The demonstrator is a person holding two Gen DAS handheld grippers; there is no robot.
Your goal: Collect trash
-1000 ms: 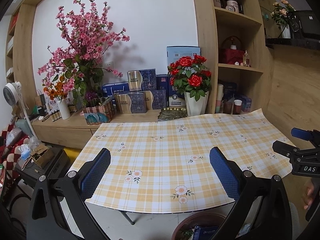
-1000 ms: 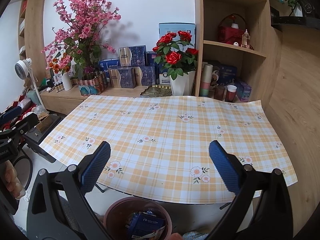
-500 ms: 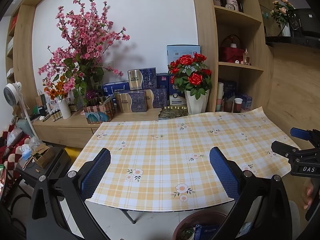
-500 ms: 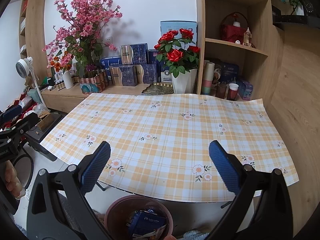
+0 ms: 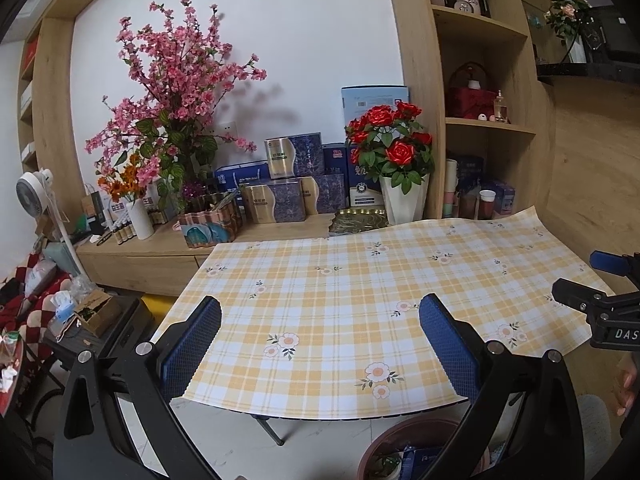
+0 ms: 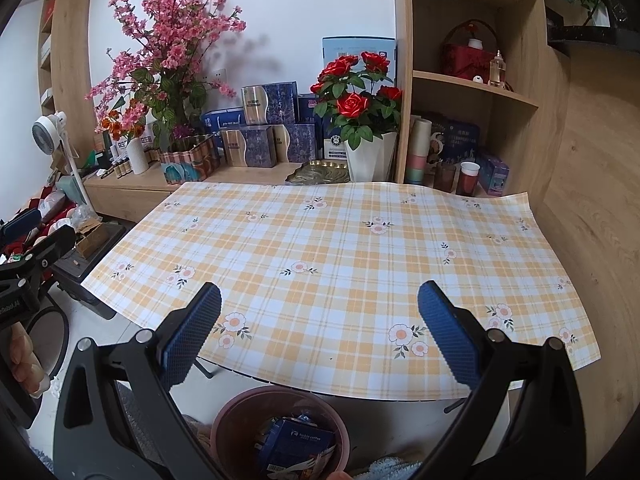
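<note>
Right wrist view: both tools gape empty over the checked tablecloth, a trash-filled bin below.

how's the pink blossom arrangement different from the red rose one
The pink blossom arrangement is tall and spreading, with many tiny pink flowers; the red rose arrangement is short and compact, with a few large red blooms. The roses stand in a white faceted vase; the blossoms' container is hidden. Both sit on the wooden sideboard behind the table.
</note>
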